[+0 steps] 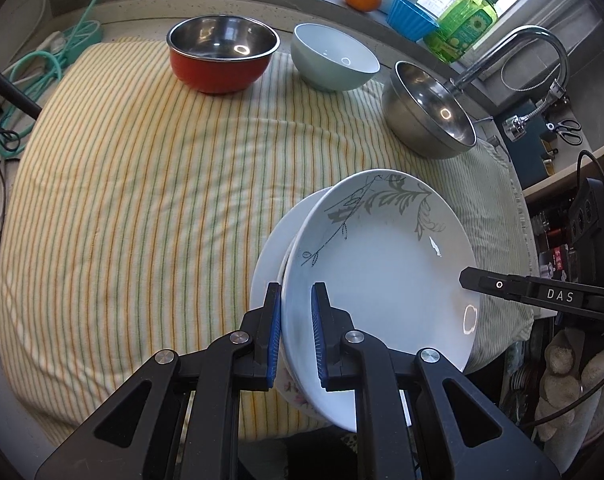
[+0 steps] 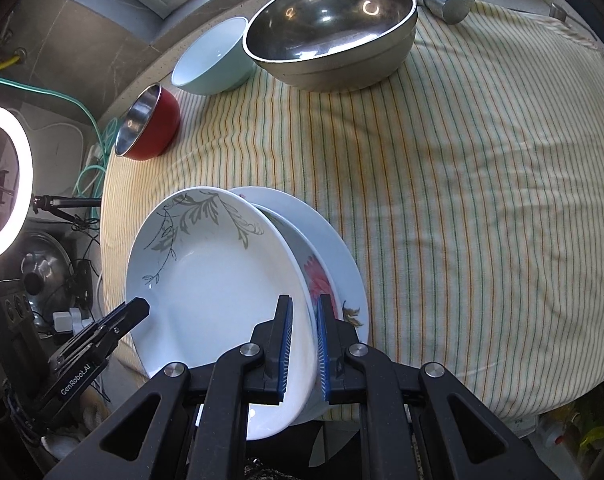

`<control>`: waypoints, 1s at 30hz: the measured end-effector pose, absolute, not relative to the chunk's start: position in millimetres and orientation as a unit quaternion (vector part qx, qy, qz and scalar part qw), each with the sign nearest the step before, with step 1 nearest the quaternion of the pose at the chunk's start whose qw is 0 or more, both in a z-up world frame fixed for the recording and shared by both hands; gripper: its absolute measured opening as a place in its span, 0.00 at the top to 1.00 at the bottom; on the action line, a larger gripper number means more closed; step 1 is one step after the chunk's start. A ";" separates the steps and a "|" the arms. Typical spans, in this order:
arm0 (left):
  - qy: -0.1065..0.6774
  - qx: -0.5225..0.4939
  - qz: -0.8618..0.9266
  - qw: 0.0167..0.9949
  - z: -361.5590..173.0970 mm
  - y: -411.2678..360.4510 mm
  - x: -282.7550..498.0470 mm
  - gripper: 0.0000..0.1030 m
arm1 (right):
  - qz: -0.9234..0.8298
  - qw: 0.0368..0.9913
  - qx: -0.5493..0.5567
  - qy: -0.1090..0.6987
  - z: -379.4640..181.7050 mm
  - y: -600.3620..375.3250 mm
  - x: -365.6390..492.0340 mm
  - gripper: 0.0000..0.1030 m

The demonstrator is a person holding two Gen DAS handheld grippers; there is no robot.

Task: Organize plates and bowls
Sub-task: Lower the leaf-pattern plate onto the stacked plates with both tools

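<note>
I have both claws, left gripper (image 1: 296, 336) and right gripper (image 2: 303, 344), clamped on the white leaf-patterned plate's (image 1: 385, 264) rim, at six o'clock.

Your left gripper (image 1: 296, 334): black angular linkage arms, round silver pivot screws.
Your fingers (image 1: 317, 340): ribbed blue pads.
Your right gripper (image 2: 303, 346): same black build; white "DAS" lettering on its side.

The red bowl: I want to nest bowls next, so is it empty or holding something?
Empty. The red bowl stands upright on the striped cloth, its bare steel inside showing only reflections.
</note>
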State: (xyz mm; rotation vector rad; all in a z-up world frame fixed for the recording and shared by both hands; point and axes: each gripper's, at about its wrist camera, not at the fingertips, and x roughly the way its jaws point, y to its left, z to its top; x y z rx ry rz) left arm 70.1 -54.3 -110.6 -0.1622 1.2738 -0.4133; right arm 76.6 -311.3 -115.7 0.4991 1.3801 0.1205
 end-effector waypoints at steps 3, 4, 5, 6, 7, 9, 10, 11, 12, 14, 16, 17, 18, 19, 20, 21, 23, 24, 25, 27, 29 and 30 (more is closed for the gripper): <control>0.591 -0.072 -0.191 0.780 -112.2 -55.5 69.7 0.88 | 0.053 0.740 0.227 0.631 -118.4 -312.2 76.2 0.89; 0.591 -0.070 -0.191 0.781 -112.4 -55.9 69.3 0.88 | 0.053 0.740 0.226 0.632 -119.2 -312.2 75.9 0.89; 0.592 -0.069 -0.191 0.780 -112.8 -56.5 69.0 0.88 | 0.053 0.739 0.225 0.632 -120.2 -312.1 75.7 0.89; 0.592 -0.069 -0.191 0.780 -113.5 -56.8 68.7 0.88 | 0.052 0.739 0.225 0.633 -121.3 -311.6 75.5 0.89; 0.593 -0.068 -0.191 0.779 -114.0 -57.1 68.6 0.88 | 0.052 0.738 0.224 0.634 -122.6 -311.3 75.3 0.89; 0.593 -0.067 -0.190 0.779 -114.7 -57.5 68.4 0.88 | 0.052 0.737 0.223 0.637 -124.6 -309.4 75.4 0.89; 0.594 -0.067 -0.190 0.779 -115.2 -57.8 68.5 0.88 | 0.052 0.737 0.221 0.637 -125.3 -309.1 75.2 0.89; 0.594 -0.067 -0.190 0.779 -115.6 -58.0 68.7 0.88 | 0.052 0.737 0.219 0.638 -125.9 -308.9 75.0 0.89; 0.595 -0.066 -0.189 0.778 -116.2 -58.2 69.0 0.88 | 0.051 0.737 0.218 0.638 -126.3 -307.7 75.3 0.89; 0.596 -0.065 -0.189 0.778 -116.9 -58.7 69.2 0.88 | 0.050 0.737 0.215 0.639 -127.0 -305.5 76.3 0.89; 0.598 -0.064 -0.189 0.776 -117.9 -58.7 69.3 0.88 | 0.049 0.736 0.211 0.641 -127.8 -304.0 76.5 0.89; 0.598 -0.061 -0.189 0.776 -118.7 -59.8 69.8 0.88 | 0.049 0.735 0.211 0.642 -128.5 -303.6 76.6 0.89; 0.599 -0.060 -0.188 0.776 -119.1 -59.8 69.9 0.88 | 0.049 0.735 0.210 0.643 -129.1 -303.5 76.5 0.89; 0.599 -0.060 -0.187 0.776 -119.4 -60.1 69.7 0.88 | 0.049 0.735 0.210 0.643 -129.1 -303.2 76.7 0.89; 0.600 -0.060 -0.187 0.776 -119.9 -60.0 70.0 0.88 | 0.049 0.735 0.208 0.643 -129.0 -303.1 77.0 0.89; 0.600 -0.061 -0.187 0.775 -120.4 -59.5 70.2 0.88 | 0.049 0.736 0.208 0.643 -128.9 -303.1 77.5 0.89; 0.600 -0.058 -0.187 0.776 -120.0 -60.0 70.2 0.88 | 0.049 0.735 0.207 0.643 -128.9 -303.9 77.7 0.89; 0.600 -0.058 -0.187 0.776 -119.9 -59.8 69.8 0.88 | 0.050 0.736 0.206 0.644 -129.0 -304.0 77.8 0.89; 0.600 -0.058 -0.188 0.776 -120.0 -59.6 69.9 0.88 | 0.050 0.736 0.204 0.644 -129.0 -303.7 77.8 0.89; 0.599 -0.057 -0.188 0.776 -120.1 -59.3 70.0 0.88 | 0.049 0.737 0.202 0.643 -129.0 -302.8 77.8 0.89; 0.599 -0.056 -0.187 0.776 -120.1 -59.3 69.9 0.88 | 0.048 0.738 0.198 0.643 -128.9 -301.1 78.0 0.89; 0.599 -0.054 -0.187 0.777 -120.0 -59.5 69.9 0.88 | 0.048 0.738 0.196 0.644 -128.8 -300.6 78.2 0.89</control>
